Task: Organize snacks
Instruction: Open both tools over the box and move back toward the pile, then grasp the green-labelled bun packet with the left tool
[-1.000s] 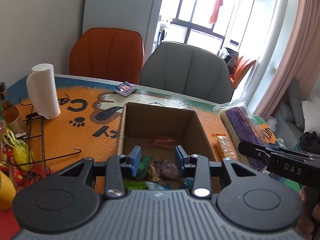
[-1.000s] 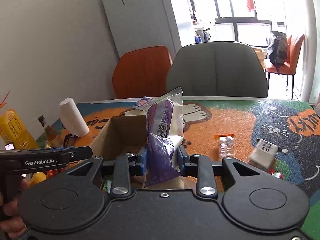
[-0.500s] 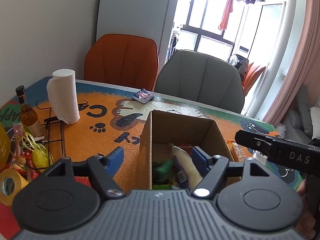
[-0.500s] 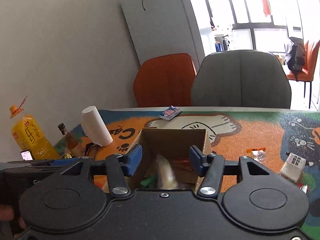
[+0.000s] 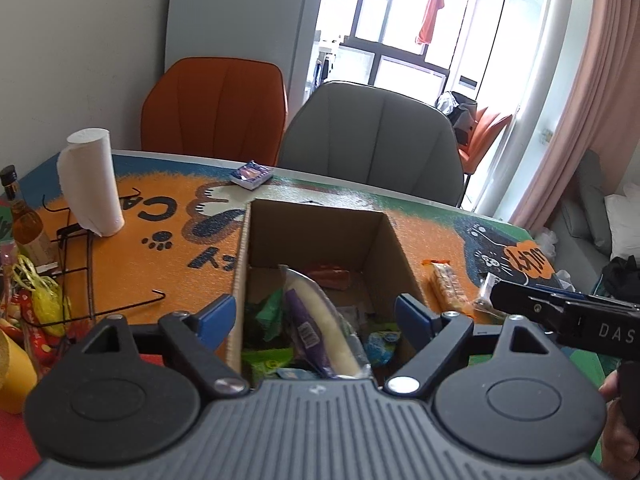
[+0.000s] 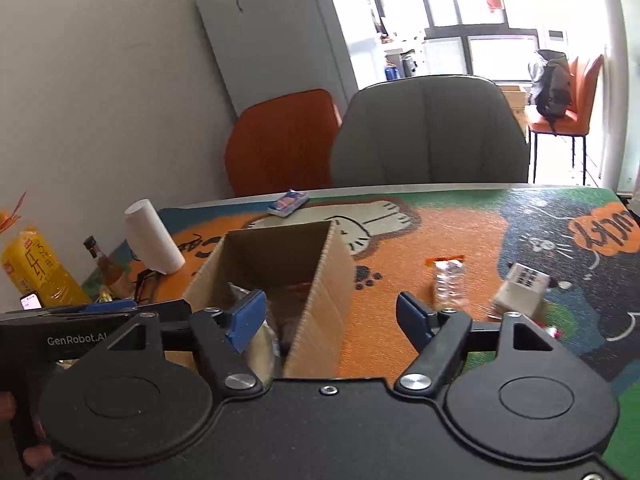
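Blue-padded jaws of the left gripper (image 5: pixel 316 316) are opening over the cardboard box (image 5: pixel 320 220), gripping nothing; below them lies a purple-and-cream packet (image 5: pixel 320 320), long axis pointing away. The right gripper (image 6: pixel 330 314) is also opening, empty, astride the box's right wall. Just ahead to its right lies a clear biscuit packet (image 6: pixel 448 282), lengthwise away, nearer this hand; beyond, 1 white carton (image 6: pixel 520 286).
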